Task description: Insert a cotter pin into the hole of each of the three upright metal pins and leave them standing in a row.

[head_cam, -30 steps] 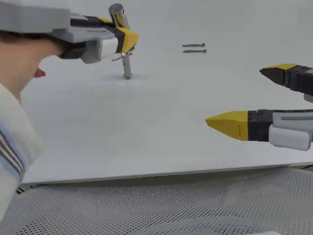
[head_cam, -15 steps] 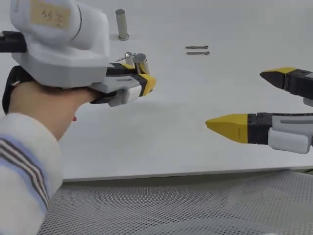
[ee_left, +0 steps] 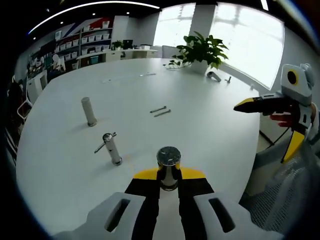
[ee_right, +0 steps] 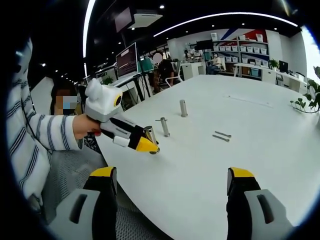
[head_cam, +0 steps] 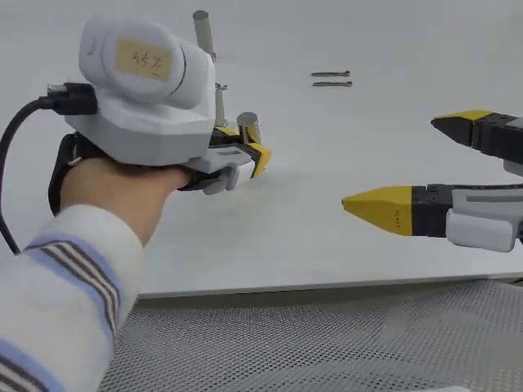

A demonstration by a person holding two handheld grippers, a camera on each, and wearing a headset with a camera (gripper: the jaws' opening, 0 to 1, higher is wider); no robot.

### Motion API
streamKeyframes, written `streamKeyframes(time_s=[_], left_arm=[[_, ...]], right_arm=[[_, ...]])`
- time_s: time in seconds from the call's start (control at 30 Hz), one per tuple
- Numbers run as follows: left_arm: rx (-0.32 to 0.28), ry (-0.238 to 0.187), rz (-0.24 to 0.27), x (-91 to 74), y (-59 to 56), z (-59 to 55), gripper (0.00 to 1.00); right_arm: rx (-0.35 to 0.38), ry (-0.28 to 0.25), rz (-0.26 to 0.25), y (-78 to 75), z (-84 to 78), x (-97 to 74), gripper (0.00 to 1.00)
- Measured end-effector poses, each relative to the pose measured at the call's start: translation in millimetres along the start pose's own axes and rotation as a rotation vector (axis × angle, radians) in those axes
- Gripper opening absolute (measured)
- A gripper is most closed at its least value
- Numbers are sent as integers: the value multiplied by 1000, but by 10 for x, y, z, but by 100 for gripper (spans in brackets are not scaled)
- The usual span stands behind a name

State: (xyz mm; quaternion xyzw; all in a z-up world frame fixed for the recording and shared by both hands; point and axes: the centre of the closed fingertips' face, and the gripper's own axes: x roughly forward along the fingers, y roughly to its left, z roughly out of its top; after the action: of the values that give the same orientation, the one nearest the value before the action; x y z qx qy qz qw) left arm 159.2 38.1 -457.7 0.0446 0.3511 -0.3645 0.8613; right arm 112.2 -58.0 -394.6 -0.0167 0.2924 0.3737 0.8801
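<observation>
From the head view, the left gripper (head_cam: 252,152) had its fingers closed on a post (head_cam: 248,128), held upright near the cottered post (head_cam: 219,103), in front of it and a little to its right. We saw the cottered post only partly, behind the gripper's body. The bare post (head_cam: 202,31) stood beyond the cottered post. Two loose cotters (head_cam: 330,78) lay side by side on the surface (head_cam: 327,245), well to the right of the cottered post. The right gripper (head_cam: 388,163) hung farther right and nearer to us, its fingers spread wide and holding nothing.

From the left gripper view, the yellow fingertips (ee_left: 145,174) clamped the held post (ee_left: 169,159) from both sides. The cottered post (ee_left: 111,149) stood ahead and to the left, its cotter stuck crosswise through the top. The bare post (ee_left: 88,111) stood beyond it, the loose cotters (ee_left: 161,111) off to its right.

From the right gripper view, the two fingers (ee_right: 105,176) stood far apart over the surface's near edge. The held post (ee_right: 150,135) was upright just in front of the cottered post (ee_right: 164,126). We could not tell whether its foot touched the surface.
</observation>
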Motion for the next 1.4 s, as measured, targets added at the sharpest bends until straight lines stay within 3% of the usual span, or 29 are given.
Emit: streamKeyframes(time_s=[0.13,0.7,1.03,1.4], left_arm=[[3,20,2,49,22,-62,9],[23,33,31,119,34,-167,9],[45,27,32,121,34,-162,9],[72,24,30,122,8,-187,10]], right_arm=[[6,-1,1,16,1,4,90],[15,2,-1,28,-36,32,92],[11,-21,-12,39,18,55,98],[16,-25,4,43,10,78,98]])
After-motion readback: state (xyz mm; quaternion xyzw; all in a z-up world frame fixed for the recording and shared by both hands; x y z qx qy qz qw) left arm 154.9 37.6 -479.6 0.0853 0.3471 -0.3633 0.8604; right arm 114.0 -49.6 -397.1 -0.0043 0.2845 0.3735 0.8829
